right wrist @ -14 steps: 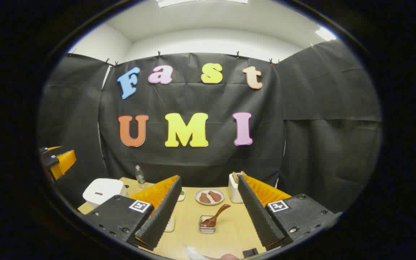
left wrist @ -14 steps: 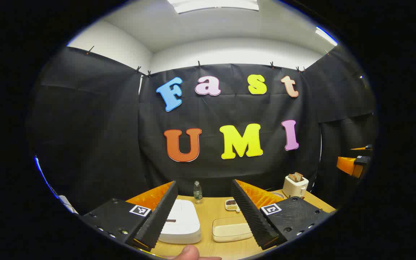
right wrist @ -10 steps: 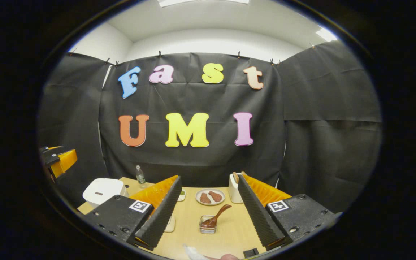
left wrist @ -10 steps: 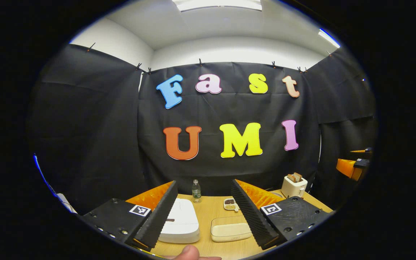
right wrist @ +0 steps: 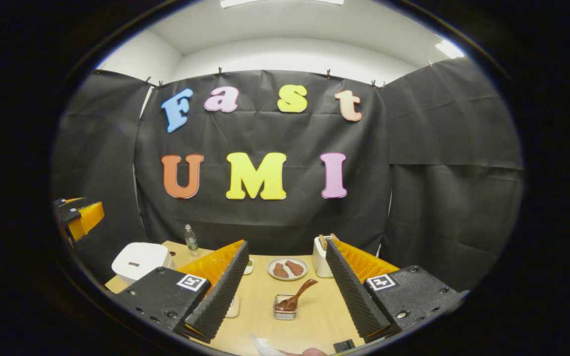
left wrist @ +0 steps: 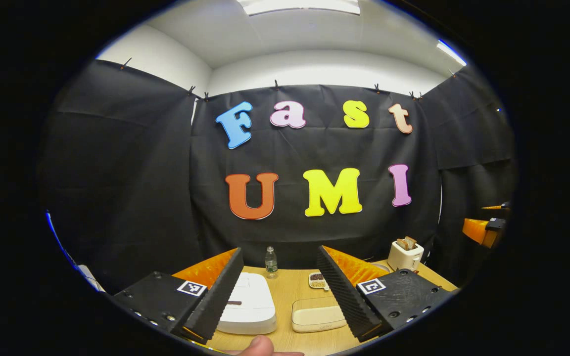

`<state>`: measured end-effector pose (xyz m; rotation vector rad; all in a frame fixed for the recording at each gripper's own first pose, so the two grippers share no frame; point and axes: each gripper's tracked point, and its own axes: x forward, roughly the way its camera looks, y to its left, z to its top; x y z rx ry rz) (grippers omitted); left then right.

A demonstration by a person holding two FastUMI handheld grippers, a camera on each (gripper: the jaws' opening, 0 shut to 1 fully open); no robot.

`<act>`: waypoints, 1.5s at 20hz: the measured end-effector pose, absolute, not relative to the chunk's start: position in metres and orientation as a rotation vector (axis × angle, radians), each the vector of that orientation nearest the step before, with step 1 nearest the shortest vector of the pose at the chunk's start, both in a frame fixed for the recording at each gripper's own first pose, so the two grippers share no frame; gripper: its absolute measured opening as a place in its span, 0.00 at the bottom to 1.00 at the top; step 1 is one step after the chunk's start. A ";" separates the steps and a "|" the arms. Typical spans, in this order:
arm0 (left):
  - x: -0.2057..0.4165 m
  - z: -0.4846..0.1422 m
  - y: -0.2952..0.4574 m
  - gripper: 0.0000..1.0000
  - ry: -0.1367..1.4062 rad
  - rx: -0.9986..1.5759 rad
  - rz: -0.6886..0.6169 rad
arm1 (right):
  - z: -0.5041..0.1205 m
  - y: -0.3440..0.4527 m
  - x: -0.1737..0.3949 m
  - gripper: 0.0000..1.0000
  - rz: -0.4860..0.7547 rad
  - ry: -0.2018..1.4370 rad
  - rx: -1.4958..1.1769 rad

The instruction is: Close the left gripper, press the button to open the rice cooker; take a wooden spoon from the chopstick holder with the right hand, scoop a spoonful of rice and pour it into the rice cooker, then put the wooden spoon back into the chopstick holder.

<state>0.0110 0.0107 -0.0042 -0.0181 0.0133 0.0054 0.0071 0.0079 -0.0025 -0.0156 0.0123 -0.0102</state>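
Both grippers are held raised and level above the near edge of the table (right wrist: 314, 321), aimed toward the booth wall, a pose judged to be the starting stance, since no step of the task appears begun. The left gripper (left wrist: 280, 291) is seen with its jaws wide apart and nothing between them; the cooker (left wrist: 248, 304), lid down, is framed just inside its left finger, near the table's near-left corner, so that a short descent would bring the fingers over the dark button (left wrist: 234, 302) on the lid. The jaws must first be brought together, as the task requires a closed gripper for pressing. A shallow cream tray (left wrist: 317, 316) lies just beside the cooker toward the table's middle, and a small dish (left wrist: 317, 280) of grains sits behind it; which of the two holds the rice cannot be told at this size. The right gripper (right wrist: 285, 291) is likewise spread and empty, centred on the holder (right wrist: 283, 307) near the near edge, from which the spoon (right wrist: 297, 294) leans with its handle tilted up and to the right, a placement that offers the handle to a pinch from above. A plate (right wrist: 287, 269) and a toaster (right wrist: 321, 257) stand toward the far edge, and a bottle (right wrist: 190, 239) at the far-left corner. A fingertip (left wrist: 260, 345) of the holding hand is visible below the left gripper.
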 end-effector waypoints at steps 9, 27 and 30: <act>0.014 -0.005 0.016 0.95 0.022 -0.054 0.000 | -0.006 0.009 0.011 1.00 -0.012 0.028 -0.025; 0.105 -0.164 0.109 0.00 0.381 -0.055 0.213 | -0.025 0.025 0.025 1.00 -0.016 0.124 -0.125; 0.117 -0.207 0.120 0.00 0.463 -0.070 0.237 | -0.031 0.032 0.028 1.00 -0.011 0.147 -0.139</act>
